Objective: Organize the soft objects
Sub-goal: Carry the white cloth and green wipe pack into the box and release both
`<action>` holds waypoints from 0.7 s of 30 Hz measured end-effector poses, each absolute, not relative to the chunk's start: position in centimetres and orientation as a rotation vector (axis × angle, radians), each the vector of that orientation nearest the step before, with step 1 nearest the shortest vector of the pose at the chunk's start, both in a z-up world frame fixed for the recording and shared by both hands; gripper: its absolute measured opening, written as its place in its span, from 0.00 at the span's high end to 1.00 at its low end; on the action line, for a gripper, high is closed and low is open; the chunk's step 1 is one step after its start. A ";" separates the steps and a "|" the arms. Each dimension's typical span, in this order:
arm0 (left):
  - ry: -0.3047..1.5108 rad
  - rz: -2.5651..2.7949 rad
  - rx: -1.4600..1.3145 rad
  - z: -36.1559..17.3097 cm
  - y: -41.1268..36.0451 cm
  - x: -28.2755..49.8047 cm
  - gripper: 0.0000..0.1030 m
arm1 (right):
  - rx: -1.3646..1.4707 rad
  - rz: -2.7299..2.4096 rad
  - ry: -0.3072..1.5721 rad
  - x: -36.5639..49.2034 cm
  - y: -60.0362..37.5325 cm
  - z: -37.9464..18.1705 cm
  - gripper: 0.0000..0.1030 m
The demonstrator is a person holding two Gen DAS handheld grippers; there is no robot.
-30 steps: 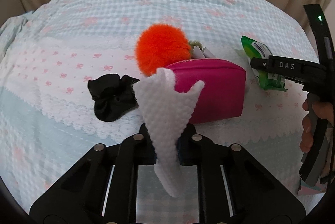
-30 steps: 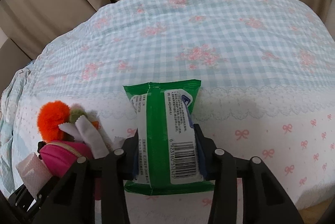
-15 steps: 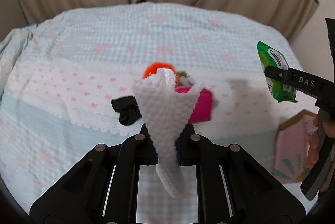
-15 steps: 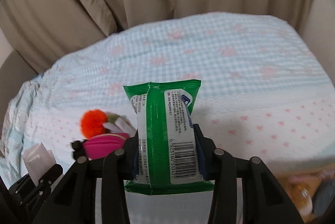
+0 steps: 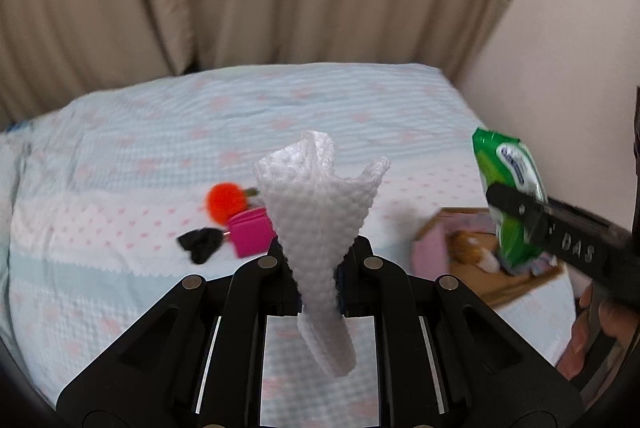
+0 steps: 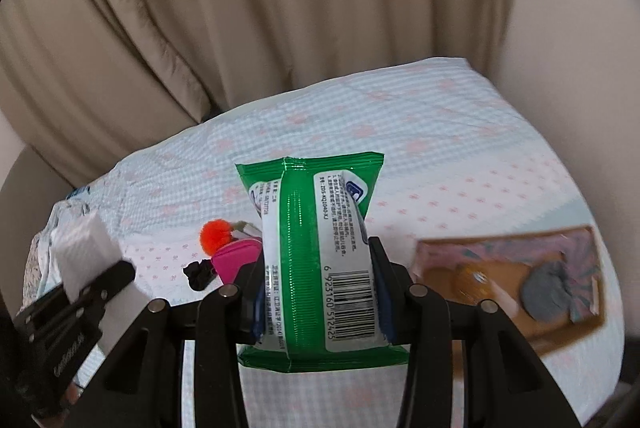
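My left gripper is shut on a white textured cloth and holds it high above the bed. My right gripper is shut on a green pack of wet wipes, which also shows in the left wrist view. On the bed lie an orange pom-pom, a pink pouch and a black scrunchie, touching one another. They also show in the right wrist view: the pom-pom, the pouch and the scrunchie.
A cardboard box with a pink patterned lining stands at the bed's right edge, holding a grey soft item and an orange plush. It also shows in the left wrist view. Beige curtains hang behind the bed.
Both grippers have risen and pulled back from the bed with their loads. The objects on the bed look smaller, and the box has come into view on the right.
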State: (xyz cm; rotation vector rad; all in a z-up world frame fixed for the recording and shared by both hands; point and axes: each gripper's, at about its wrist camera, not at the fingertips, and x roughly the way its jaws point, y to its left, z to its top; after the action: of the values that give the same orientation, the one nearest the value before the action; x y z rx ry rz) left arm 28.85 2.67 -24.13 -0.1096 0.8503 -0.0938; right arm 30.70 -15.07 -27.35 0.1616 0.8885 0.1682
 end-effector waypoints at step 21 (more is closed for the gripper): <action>1.072 -0.265 -0.106 -26.9 -19.1 31.0 0.91 | 0.245 0.027 1.057 27.3 -34.6 -28.8 0.62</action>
State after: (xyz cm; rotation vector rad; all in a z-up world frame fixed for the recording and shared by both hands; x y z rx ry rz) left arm 31.00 -19.14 -26.93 -0.1057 1.0721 -0.2646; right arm 27.30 -34.57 -28.81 0.2449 1.0571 0.0265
